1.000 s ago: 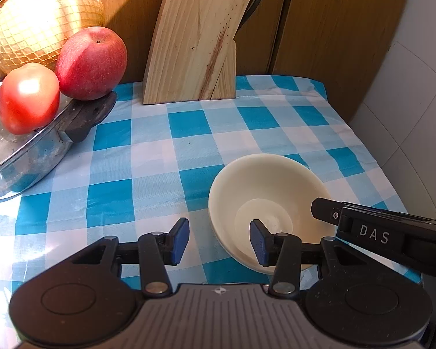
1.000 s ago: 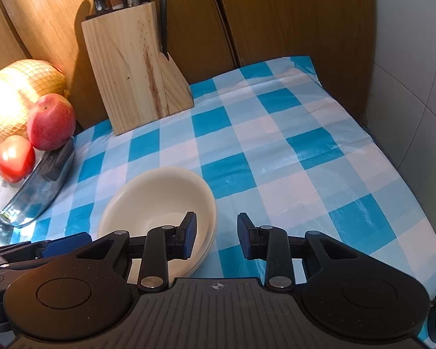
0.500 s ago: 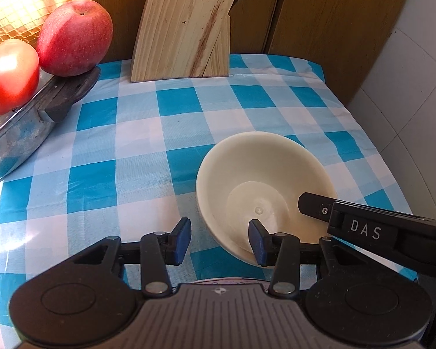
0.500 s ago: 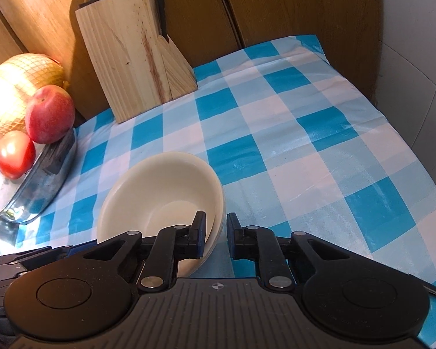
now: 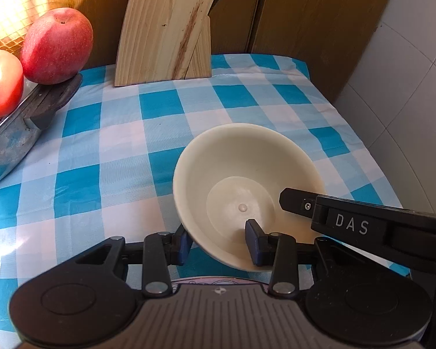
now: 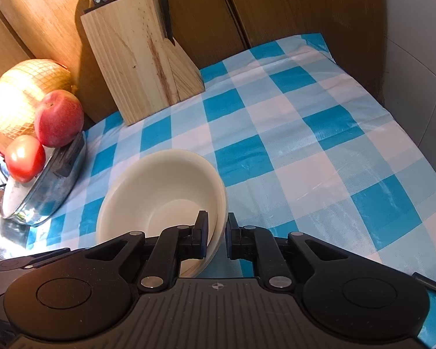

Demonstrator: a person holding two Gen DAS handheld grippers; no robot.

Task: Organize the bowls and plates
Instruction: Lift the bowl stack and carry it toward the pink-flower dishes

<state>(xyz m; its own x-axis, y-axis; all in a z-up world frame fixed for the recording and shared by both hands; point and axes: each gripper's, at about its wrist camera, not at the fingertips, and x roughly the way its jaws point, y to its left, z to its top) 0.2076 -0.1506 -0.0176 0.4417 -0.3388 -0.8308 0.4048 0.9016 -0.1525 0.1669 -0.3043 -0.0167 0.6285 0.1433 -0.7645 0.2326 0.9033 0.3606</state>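
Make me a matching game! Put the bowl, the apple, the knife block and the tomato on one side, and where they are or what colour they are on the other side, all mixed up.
Things:
1. bowl
2. apple
3. knife block
4. tomato

Clues:
A. pale wood, standing at the back of the checked cloth
B. cream, its rim between the right gripper fingers
C. red, sitting lowest on the pan lid
D. red, just in front of the netted yellow fruit

Pairs: 1-B, 2-D, 3-A, 4-C

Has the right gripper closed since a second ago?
Yes. In the right wrist view the right gripper has narrowed its gap onto the rim of the cream bowl, one finger inside, one outside; the knife block stays put.
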